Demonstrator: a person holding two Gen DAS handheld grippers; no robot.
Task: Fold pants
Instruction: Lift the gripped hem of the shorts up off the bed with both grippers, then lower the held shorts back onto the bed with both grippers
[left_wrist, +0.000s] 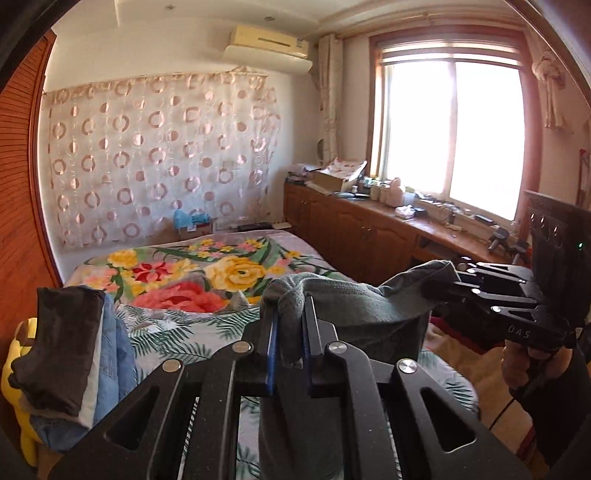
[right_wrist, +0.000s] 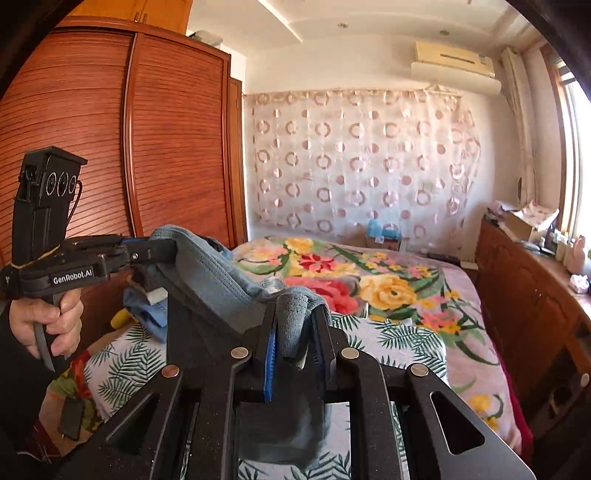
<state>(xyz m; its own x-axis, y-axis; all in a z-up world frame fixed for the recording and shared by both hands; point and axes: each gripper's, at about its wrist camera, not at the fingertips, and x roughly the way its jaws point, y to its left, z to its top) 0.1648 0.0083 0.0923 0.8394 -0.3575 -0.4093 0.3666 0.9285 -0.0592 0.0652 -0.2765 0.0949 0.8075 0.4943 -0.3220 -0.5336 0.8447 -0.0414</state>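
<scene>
On the left of the left wrist view, a stack of folded clothes (left_wrist: 74, 354) — dark cloth on top, blue denim beneath — sits at the edge of the bed (left_wrist: 177, 325), with something yellow under it. In the middle, the left gripper (left_wrist: 290, 332) has its jaws clamped on a bunched edge of the grey pants (left_wrist: 354, 306), held up above the floral bedspread. The fabric stretches rightward to the right gripper (left_wrist: 448, 280), whose jaws pinch the other end; a hand (left_wrist: 532, 365) holds its handle below.

In the right wrist view, a hand (right_wrist: 44, 325) at the far left grips the left gripper (right_wrist: 162, 251), closed on the pants (right_wrist: 221, 280) — the waistband runs down to the right gripper (right_wrist: 295, 332), clamped on it. Beyond lie the bed (right_wrist: 424, 343), a wooden wardrobe (right_wrist: 147, 129) and a ring-patterned curtain (right_wrist: 351, 155).
</scene>
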